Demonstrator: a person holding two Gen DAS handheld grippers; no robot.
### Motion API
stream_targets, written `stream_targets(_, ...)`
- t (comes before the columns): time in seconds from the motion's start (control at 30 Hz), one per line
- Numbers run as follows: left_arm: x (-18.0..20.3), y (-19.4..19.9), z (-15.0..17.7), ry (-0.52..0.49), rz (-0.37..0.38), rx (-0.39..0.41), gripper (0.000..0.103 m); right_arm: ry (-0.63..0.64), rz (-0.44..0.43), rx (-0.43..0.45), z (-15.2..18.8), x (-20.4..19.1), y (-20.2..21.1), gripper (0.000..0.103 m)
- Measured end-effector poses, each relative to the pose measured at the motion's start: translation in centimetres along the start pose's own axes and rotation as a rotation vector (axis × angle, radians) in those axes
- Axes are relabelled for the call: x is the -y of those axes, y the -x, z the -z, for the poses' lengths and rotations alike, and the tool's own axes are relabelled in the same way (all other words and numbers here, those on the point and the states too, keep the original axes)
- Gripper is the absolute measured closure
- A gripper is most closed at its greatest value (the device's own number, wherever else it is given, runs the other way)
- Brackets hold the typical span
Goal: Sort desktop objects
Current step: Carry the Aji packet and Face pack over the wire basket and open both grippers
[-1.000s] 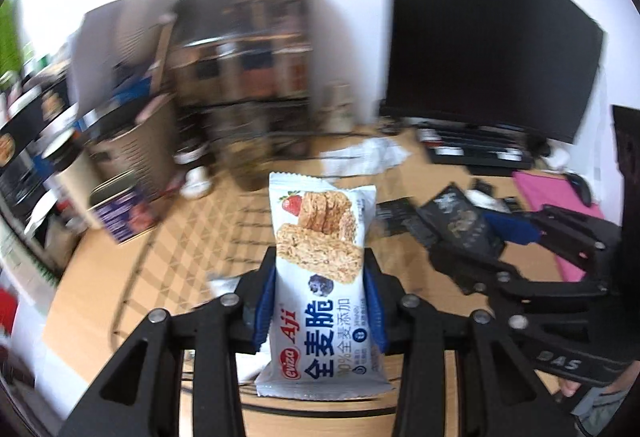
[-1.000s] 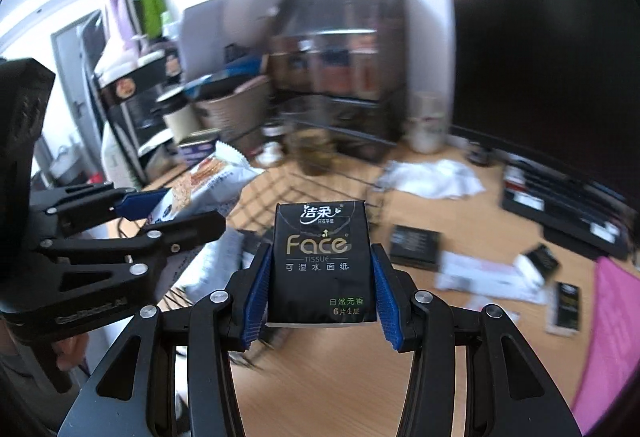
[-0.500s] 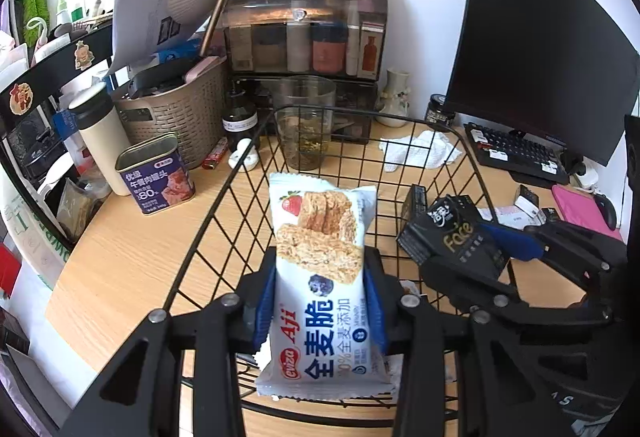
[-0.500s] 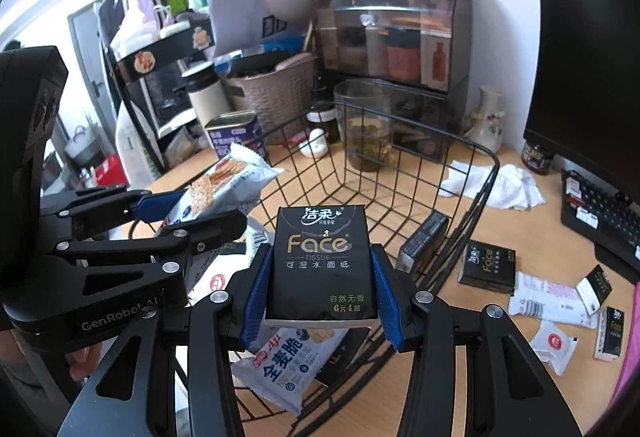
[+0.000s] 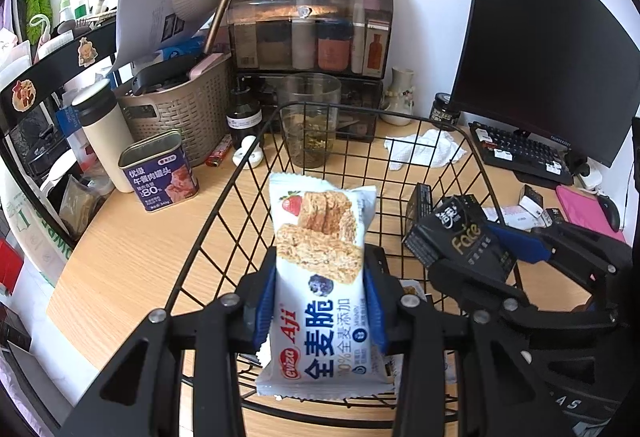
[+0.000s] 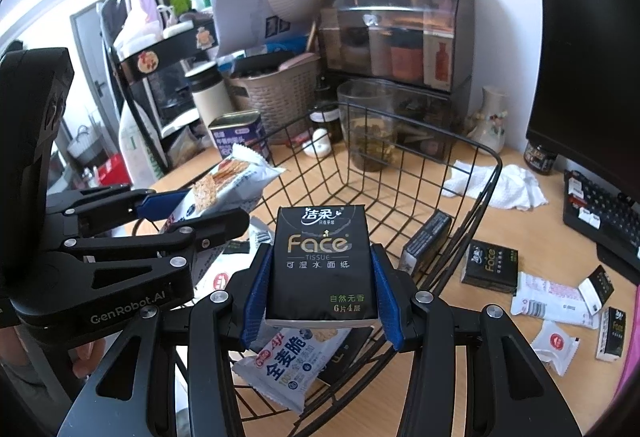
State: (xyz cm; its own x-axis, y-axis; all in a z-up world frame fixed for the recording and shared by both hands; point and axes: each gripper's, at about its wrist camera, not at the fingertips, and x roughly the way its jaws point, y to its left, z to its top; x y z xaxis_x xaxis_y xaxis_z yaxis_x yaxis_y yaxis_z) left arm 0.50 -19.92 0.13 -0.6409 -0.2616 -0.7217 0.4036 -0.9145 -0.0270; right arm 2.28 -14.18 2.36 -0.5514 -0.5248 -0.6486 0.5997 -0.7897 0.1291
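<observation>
At frame centre, the left gripper clamps a cracker packet and the right gripper clamps a tissue pack, both above the wire basket. Releasing together, the 2 items could collide or catch the rim.

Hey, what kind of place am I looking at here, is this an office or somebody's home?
Most likely a home desk: a monitor and keyboard share the wooden top with a cosmetics case and snack packets.

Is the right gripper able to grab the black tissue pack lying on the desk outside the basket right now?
Probably not: the right gripper is shut on another tissue pack, though the desk pack lies unobstructed.
</observation>
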Motion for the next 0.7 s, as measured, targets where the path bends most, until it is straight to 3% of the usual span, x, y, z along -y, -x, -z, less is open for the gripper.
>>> stream_targets(0.2,0.3,0.1,0.1,-0.022,-0.048,0.021,0.057,0.022,0.027,0.0,0.1,-0.3,-0.3,0.055)
stream_targets(0.3,0.0,0.2,0.1,-0.011,-0.071,0.034,0.04,0.016,0.039,0.002,0.1,-0.1,-0.3,0.052)
stream_targets(0.47,-0.2,1.0,0.0,0.01,-0.027,0.052,0.036,0.005,0.045,0.018,0.1,0.4,0.6,0.051)
stream_targets(0.7,3.2,2.5,0.0,-0.045,0.044,0.074,0.036,-0.032,0.081,0.077,1.1,2.9,4.7,0.051)
